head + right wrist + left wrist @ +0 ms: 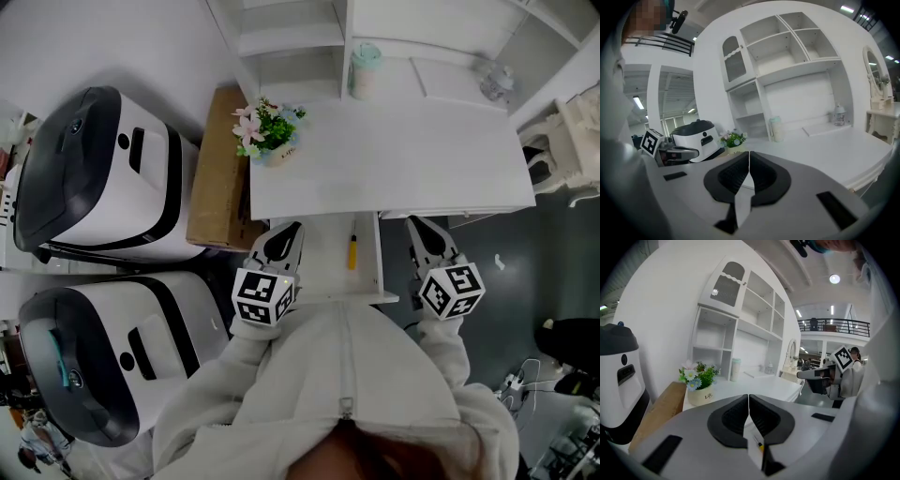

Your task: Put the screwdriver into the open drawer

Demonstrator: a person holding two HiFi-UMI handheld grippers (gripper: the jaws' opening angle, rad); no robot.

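The yellow-handled screwdriver (352, 251) lies inside the open white drawer (323, 267), which is pulled out from under the desk toward me. My left gripper (287, 231) hangs at the drawer's left edge, jaws shut and empty. In the left gripper view the shut jaws (749, 397) frame a sliver of the screwdriver (760, 445) below them. My right gripper (419, 225) is just right of the drawer, also shut with nothing in it; its own view shows the pads closed together (749, 154) above the desk top.
On the white desk (403, 159) stand a flower pot (265, 131), a pale cup (364, 70) and a glass bottle (494, 80). A cardboard box (217, 178) and two white-and-black machines (94, 173) (103, 356) crowd the left side. White furniture (567, 150) stands right.
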